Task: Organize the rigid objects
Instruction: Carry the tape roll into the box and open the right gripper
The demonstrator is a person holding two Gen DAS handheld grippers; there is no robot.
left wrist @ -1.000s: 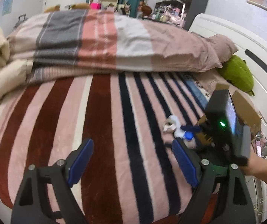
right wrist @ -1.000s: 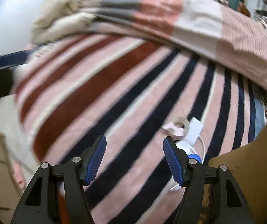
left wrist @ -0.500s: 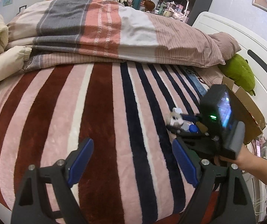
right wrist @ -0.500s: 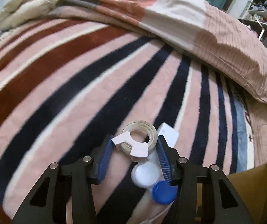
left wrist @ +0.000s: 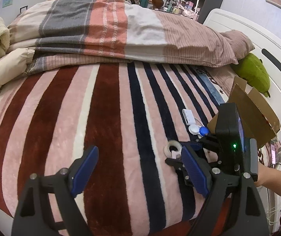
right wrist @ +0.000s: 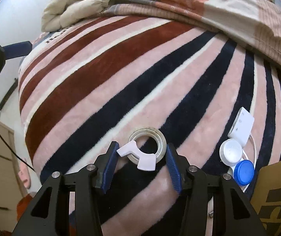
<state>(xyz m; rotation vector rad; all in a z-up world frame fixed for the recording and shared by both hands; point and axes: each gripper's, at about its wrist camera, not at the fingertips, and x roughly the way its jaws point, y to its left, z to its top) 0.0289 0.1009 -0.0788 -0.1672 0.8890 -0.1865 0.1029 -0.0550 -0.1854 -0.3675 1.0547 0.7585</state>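
A clear tape roll with a pale pink dispenser piece (right wrist: 147,150) sits between the blue pads of my right gripper (right wrist: 142,162), which is shut on it just above the striped blanket (right wrist: 120,90). The roll also shows in the left wrist view (left wrist: 173,149). A white and blue contact lens case (right wrist: 236,161) and a white adapter with a cable (right wrist: 241,126) lie to its right. My left gripper (left wrist: 138,170) is open and empty over the blanket, left of the right gripper.
A cardboard box (left wrist: 252,110) stands at the right, its wall also at the lower right of the right wrist view (right wrist: 276,196). A folded duvet (left wrist: 111,31) lies across the back. A green plush toy (left wrist: 255,74) rests by the white headboard (left wrist: 258,45).
My right gripper has pulled the tape roll back and left, away from the lens case and adapter. The left gripper stays open and has shifted little.
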